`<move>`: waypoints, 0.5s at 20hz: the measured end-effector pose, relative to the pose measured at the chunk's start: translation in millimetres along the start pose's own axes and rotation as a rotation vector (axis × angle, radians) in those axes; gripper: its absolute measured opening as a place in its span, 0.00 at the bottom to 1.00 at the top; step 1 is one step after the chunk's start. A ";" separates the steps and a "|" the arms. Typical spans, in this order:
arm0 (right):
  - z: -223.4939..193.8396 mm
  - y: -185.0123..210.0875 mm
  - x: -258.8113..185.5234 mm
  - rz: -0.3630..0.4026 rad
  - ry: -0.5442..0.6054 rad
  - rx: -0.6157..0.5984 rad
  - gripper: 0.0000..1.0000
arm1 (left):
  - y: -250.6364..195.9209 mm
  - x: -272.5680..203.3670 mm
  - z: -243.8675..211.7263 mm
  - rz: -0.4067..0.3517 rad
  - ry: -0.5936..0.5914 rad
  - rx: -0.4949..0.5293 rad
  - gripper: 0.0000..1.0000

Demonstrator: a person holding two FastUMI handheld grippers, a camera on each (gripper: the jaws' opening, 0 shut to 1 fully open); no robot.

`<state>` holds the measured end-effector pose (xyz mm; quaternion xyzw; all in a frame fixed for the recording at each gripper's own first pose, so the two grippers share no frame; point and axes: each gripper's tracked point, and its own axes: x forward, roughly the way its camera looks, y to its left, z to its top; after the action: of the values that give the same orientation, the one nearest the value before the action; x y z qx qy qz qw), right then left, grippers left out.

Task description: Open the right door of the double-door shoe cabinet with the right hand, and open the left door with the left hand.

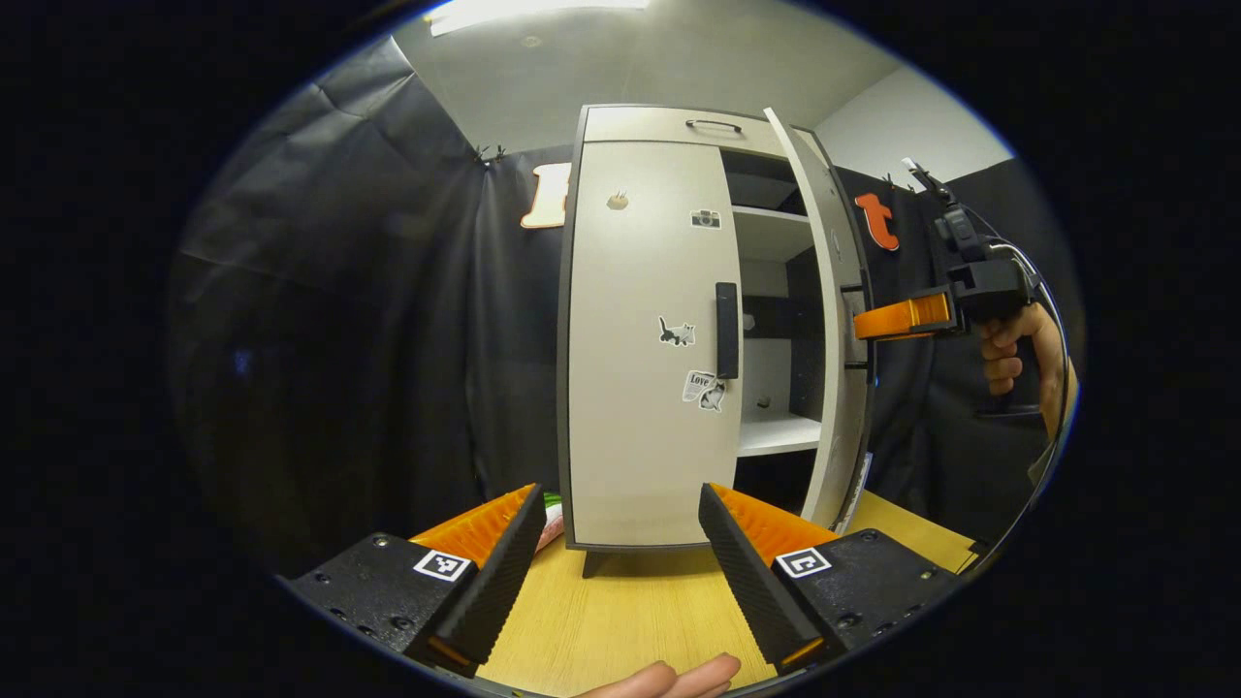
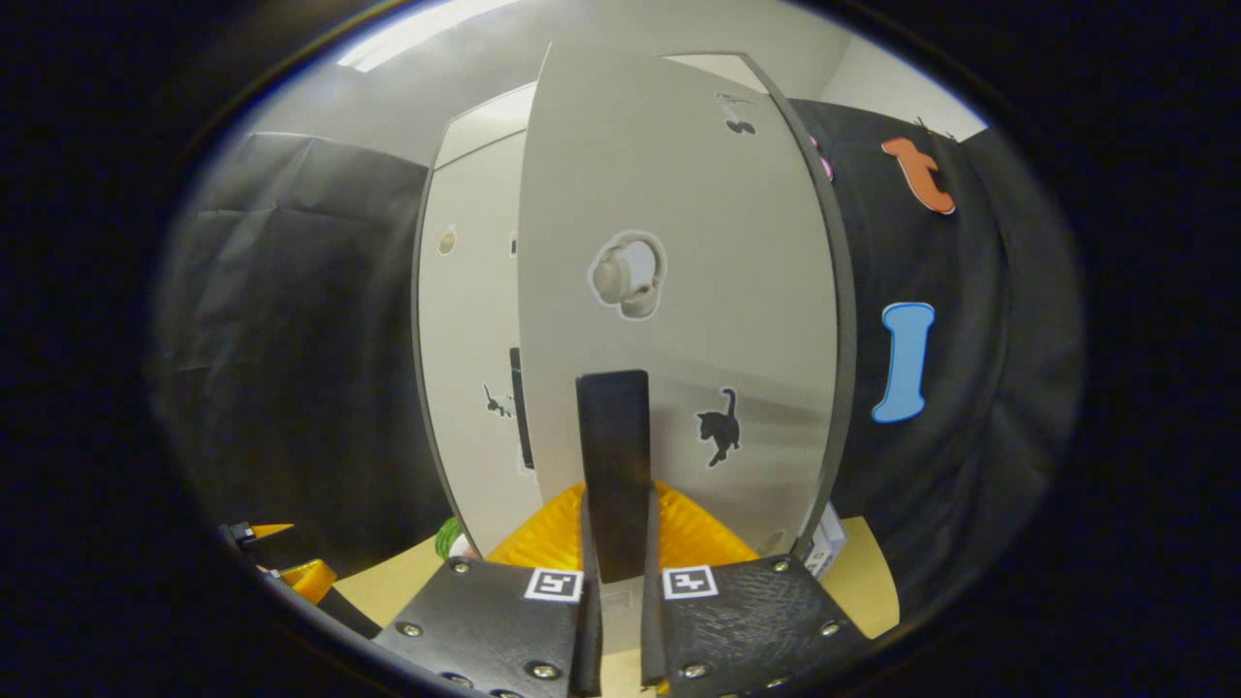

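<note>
With the right door [image 1: 824,320] swung out and its handle [image 2: 613,465] clamped in the right tool [image 2: 616,582], the shut left door's upright handle [image 1: 726,330] is seen straight ahead of the spread, empty left tool [image 1: 620,553].

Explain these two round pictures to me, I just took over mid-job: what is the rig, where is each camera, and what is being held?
No robot arm here: a person holds a two-finger gripper in each hand, with a fisheye camera riding on each. In the left gripper view, the left gripper hangs open over the wooden table, facing the shoe cabinet. Its left door is closed, its dark handle untouched. The right door stands swung out, showing shelves inside. The right gripper and the person's hand appear beside that door. In the right gripper view, the jaws are closed on the right door's handle.
</note>
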<state>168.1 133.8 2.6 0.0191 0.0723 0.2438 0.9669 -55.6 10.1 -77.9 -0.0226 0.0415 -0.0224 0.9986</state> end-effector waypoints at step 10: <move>2.3 -14.9 -10.0 -0.046 -0.016 -0.007 0.15 | -26.0 -1.6 0.8 -0.051 -0.008 0.000 0.99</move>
<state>166.7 115.9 5.1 0.0161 0.0641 0.2216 0.9729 -58.2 -15.8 -75.7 -0.0237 0.0370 -0.0479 0.9979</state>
